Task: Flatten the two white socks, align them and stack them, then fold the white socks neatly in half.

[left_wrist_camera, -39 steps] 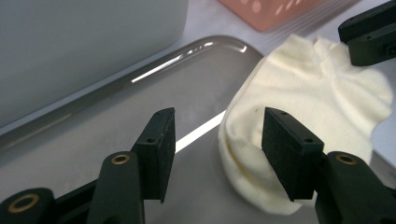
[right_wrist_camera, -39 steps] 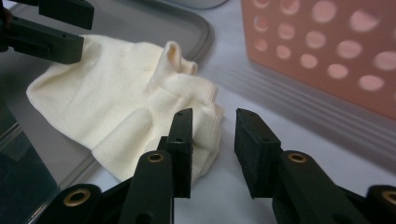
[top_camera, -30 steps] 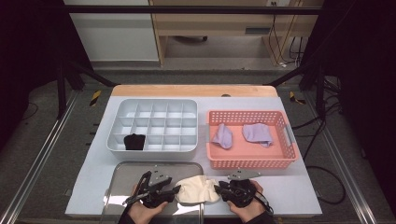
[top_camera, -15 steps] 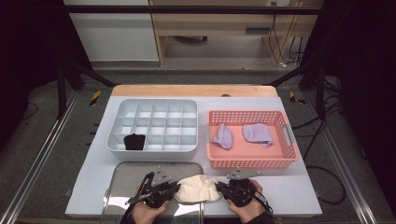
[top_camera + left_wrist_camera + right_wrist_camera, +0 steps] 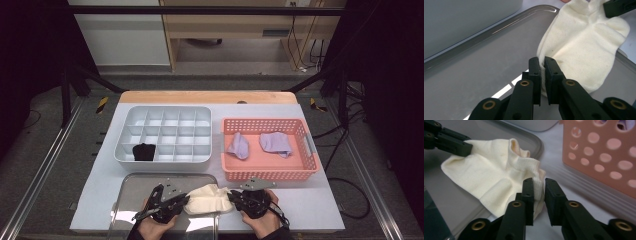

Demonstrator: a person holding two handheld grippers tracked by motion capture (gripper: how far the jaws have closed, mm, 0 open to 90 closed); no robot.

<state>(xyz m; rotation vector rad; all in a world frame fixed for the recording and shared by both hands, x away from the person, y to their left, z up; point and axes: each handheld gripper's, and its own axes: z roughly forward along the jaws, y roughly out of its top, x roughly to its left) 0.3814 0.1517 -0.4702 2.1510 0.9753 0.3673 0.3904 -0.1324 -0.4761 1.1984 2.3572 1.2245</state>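
Over the metal tray [image 5: 130, 200], my left gripper [image 5: 542, 65] pinches 1 edge of the cream sock [image 5: 207, 198]. My right gripper [image 5: 539, 185] has the cuff between its jaws, which just eased apart, the left pad touching it and a gap by the right pad.

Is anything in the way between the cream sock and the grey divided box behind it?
Nothing visible blocks it. The cream sock lies on the metal tray, pinched by the left hand-held gripper and with its cuff between the right hand-held gripper's jaws. Only bare tray separates it from the divided box, where one compartment holds a black sock.
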